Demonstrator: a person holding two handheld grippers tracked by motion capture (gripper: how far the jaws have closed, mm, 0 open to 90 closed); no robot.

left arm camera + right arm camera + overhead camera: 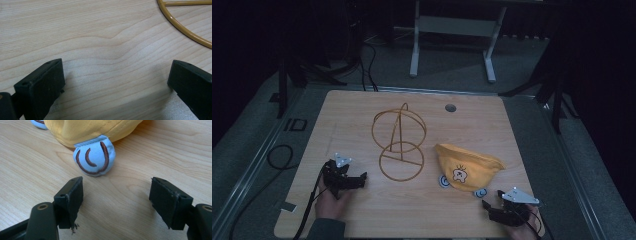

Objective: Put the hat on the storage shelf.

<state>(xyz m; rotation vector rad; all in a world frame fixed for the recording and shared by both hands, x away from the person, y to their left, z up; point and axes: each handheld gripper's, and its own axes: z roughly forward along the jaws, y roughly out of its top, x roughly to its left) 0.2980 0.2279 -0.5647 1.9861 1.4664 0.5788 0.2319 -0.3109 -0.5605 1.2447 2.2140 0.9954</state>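
Fabric is what the right gripper (116, 195) faces: a soft yellow hat (467, 170) lies on the pale wood-grain worktop (362, 210), just ahead of that gripper and slightly to its left in the high view. Its long axis runs across the worktop, left to right. A small light-blue ear (95, 157) — padded, stitched with brown curved lines — pokes from under the near edge, close before the jaws, which stand wide with nothing between them. The right hand is clearly the nearer one, so the coming move likely belongs to it: a short reach forward onto the ear or the hem.

A second blue ear (443, 181) shows at the hat's left end. Beside the hat stands a stand (400, 142) of thin, glossy gold wire hoops. The left gripper (346, 179) rests near the stand's base ring (185, 32), jaws wide and empty over bare wood.
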